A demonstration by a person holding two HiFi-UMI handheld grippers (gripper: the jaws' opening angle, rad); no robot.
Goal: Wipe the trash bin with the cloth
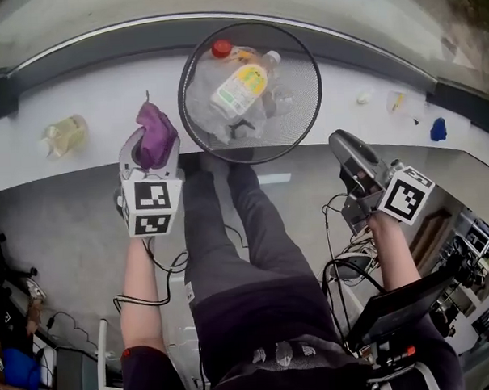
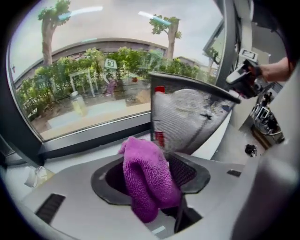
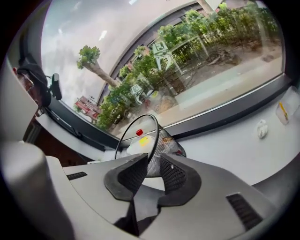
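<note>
Head view: trash bin (image 1: 302, 99) with bottles (image 1: 240, 87) inside stands on white counter (image 1: 81, 161), left tongs (image 1: 153, 150) just left of it holding purple cloth (image 1: 157, 128), right tongs (image 1: 341, 141) at its right rim. Left gripper view: tongs (image 2: 151, 177) clamped on cloth (image 2: 146, 183), bin (image 2: 187, 122) close behind, not touching. Right gripper view: tongs (image 3: 150, 172) nearly closed, pinching bin (image 3: 168, 140) rim.

Bottle (image 1: 240, 89) in bin (image 1: 304, 107), cloth (image 1: 154, 136) left
</note>
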